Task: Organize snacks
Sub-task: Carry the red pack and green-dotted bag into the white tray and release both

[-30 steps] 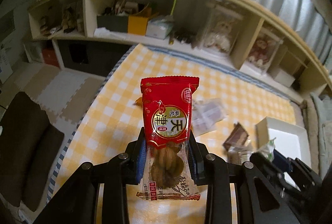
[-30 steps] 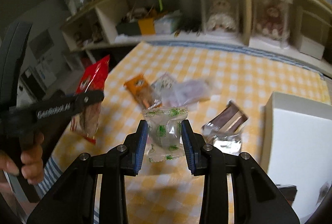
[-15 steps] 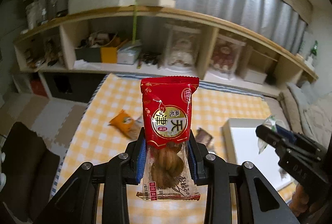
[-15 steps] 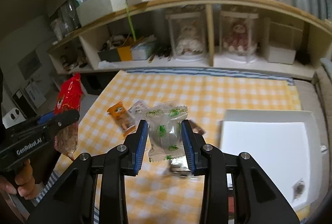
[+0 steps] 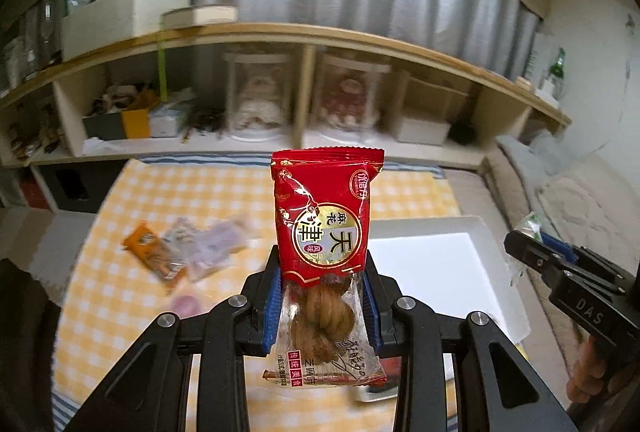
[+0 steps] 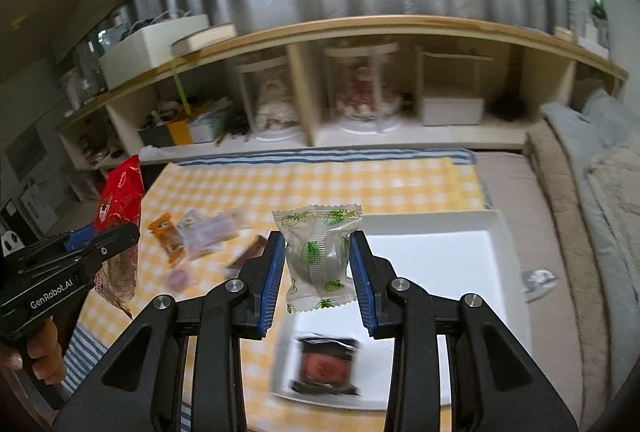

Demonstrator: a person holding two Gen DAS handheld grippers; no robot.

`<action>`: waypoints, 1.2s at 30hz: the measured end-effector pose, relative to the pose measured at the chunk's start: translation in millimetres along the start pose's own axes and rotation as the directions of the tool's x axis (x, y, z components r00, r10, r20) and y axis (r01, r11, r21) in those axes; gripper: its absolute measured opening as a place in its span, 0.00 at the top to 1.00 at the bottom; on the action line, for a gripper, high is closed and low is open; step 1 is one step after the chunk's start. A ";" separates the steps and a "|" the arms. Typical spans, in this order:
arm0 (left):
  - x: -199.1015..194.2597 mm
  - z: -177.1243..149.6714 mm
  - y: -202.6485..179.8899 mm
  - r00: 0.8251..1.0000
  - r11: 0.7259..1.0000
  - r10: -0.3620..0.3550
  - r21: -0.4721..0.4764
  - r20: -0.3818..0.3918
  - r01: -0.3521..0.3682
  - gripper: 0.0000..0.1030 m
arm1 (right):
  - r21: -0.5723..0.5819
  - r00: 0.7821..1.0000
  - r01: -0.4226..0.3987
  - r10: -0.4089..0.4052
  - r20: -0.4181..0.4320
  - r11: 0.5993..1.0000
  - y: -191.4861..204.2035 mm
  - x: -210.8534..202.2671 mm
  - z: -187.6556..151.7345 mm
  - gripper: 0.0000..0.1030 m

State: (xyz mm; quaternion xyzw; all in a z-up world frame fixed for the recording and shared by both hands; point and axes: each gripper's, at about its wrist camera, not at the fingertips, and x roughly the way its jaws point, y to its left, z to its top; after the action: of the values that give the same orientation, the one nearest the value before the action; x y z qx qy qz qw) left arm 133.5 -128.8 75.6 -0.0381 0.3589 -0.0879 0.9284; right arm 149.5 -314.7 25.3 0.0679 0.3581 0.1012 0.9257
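My left gripper (image 5: 322,296) is shut on a red snack packet (image 5: 326,216) with a twisted pastry showing through its clear lower half; I hold it upright above the yellow checked cloth (image 5: 120,292). My right gripper (image 6: 318,264) is shut on a clear green-printed candy packet (image 6: 320,252), raised over the near left part of the white tray (image 6: 436,264). A dark packet (image 6: 325,366) lies in the tray's near corner. The left gripper (image 6: 100,244) with its red packet (image 6: 120,192) appears at the left of the right wrist view. The right gripper (image 5: 528,250) shows at the right of the left wrist view.
Loose snacks lie on the cloth: an orange packet (image 6: 168,234), pale wrappers (image 6: 212,232), a brown bar (image 6: 250,252) and a pink round one (image 6: 179,278). A wooden shelf (image 6: 360,28) with boxes and doll cases runs along the back. A sofa (image 6: 600,192) stands at the right.
Both grippers rose and swung right with their packets, from over the loose snacks toward the white tray. The tray now lies under the right gripper.
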 end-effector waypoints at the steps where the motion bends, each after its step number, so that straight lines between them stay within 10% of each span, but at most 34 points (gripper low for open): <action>1: 5.3 -1.2 -9.4 1.000 1.000 -0.012 0.005 -0.010 0.012 0.67 | 0.005 1.000 0.008 -0.008 -0.002 1.000 -6.4 -2.2 -1.8 0.67; 14: 104.3 -7.9 -91.1 0.977 0.990 -0.138 -0.030 -0.162 0.134 0.67 | 0.076 0.993 0.099 -0.093 -0.078 0.992 -99.0 -7.9 -37.7 0.67; 24: 208.3 -16.2 -106.2 0.928 0.969 -0.219 -0.178 -0.303 0.170 0.67 | 0.133 0.978 0.094 -0.067 -0.196 0.987 -132.9 22.6 -68.4 0.67; 36: 292.6 -9.1 -104.2 0.911 0.976 -0.203 -0.150 -0.359 0.159 0.54 | 0.228 0.949 0.076 0.000 -0.316 0.971 -153.8 69.7 -91.8 0.67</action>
State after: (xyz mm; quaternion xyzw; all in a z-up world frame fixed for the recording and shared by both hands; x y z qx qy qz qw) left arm 326.0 -286.9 -110.2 -0.1085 0.5276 -0.1580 0.8276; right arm 159.1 -442.6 -117.8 0.1543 0.5115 0.0491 0.8439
